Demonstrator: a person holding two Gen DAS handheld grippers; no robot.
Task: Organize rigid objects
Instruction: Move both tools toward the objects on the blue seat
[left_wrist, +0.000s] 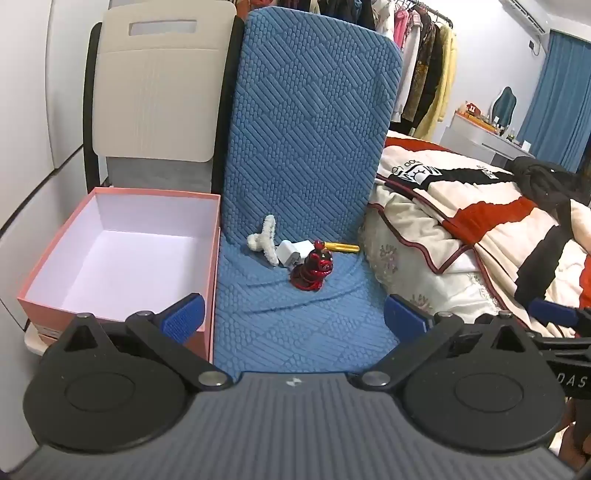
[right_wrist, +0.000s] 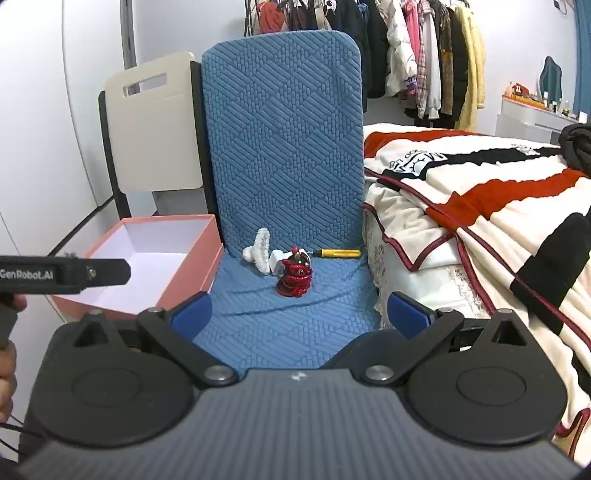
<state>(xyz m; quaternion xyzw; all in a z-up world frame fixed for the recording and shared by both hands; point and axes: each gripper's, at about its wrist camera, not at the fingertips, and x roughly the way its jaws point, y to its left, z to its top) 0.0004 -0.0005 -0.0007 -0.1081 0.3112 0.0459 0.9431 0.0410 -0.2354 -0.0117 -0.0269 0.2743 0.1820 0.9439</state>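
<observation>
The left gripper (left_wrist: 293, 317) is hovering over the front of a blue padded chair seat (left_wrist: 306, 332), tilting downward, its jaws spread wide and holding nothing. The right gripper (right_wrist: 298, 312) is hanging just beside it in the same downward tilt, jaws likewise released and empty; the two are sitting close enough that each is showing at the edge of the other's view. A hand is showing at the left edge of the right wrist view, though it is too cut off to read.

Well ahead of both grippers, where the seat meets the backrest, four things are lying clustered: a red figurine (left_wrist: 312, 271) standing in front, a white charger plug (left_wrist: 293, 253) touching it from behind, a white fuzzy hair claw (left_wrist: 264, 240) to the left, and a yellow pen-like tool (left_wrist: 341, 246) lying flat to the right. An open pink box (left_wrist: 122, 254), white inside, is sitting on the neighbouring cream chair (left_wrist: 159, 92), touching the blue seat's left edge. A bed with a striped blanket (left_wrist: 480, 221) is lying to the right.
</observation>
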